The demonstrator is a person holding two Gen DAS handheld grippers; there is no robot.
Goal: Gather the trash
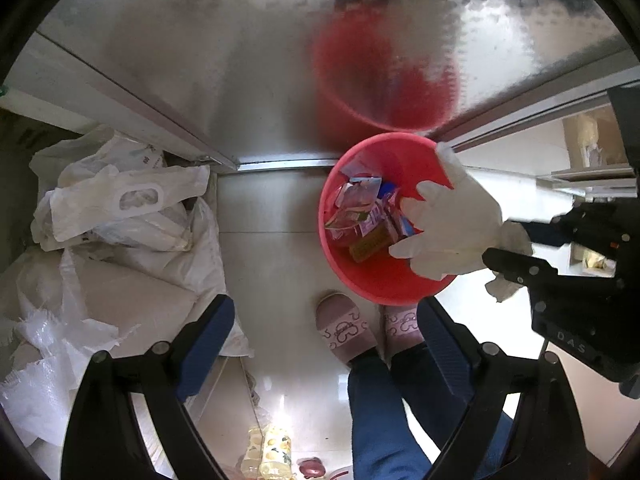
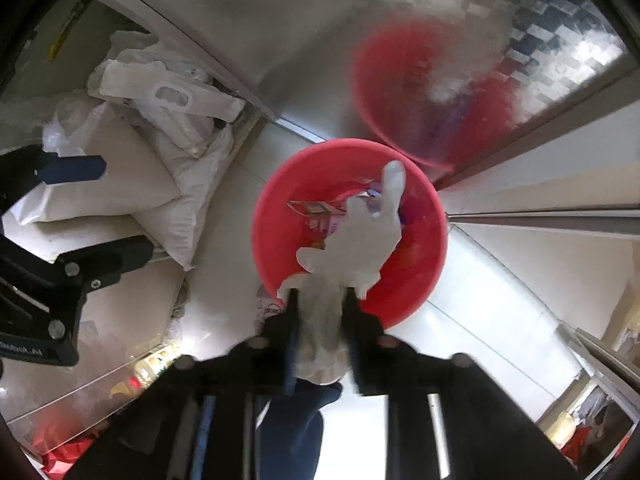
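At the far left, a heap of white plastic bags (image 1: 120, 208) is lying on the floor beside a white sack (image 1: 132, 292), pressed against the foot of a shiny metal door (image 1: 224, 64). The left gripper (image 1: 324, 340) is hanging above the pale tiled floor (image 1: 272, 240) with its blue-padded fingers (image 1: 208, 344) spread wide and nothing between them. Under it, the person's feet in pink slippers (image 1: 344, 328) are standing just beside a red bin (image 1: 384, 284), which is sitting on the floor close to the metal door, its red reflection blurring in the steel. Inside the bin, crumpled wrappers and small cartons (image 1: 364, 212) are lying in a loose pile. To the right, the right gripper (image 2: 320, 312) is pinching the cuff end of a white disposable glove (image 2: 360, 232), its fingers narrowed tightly on it. The glove is dangling over the bin's open mouth, one of its fingers pointing toward the far rim, the rest draping above the wrappers. Whether the glove is touching the trash below cannot be told.
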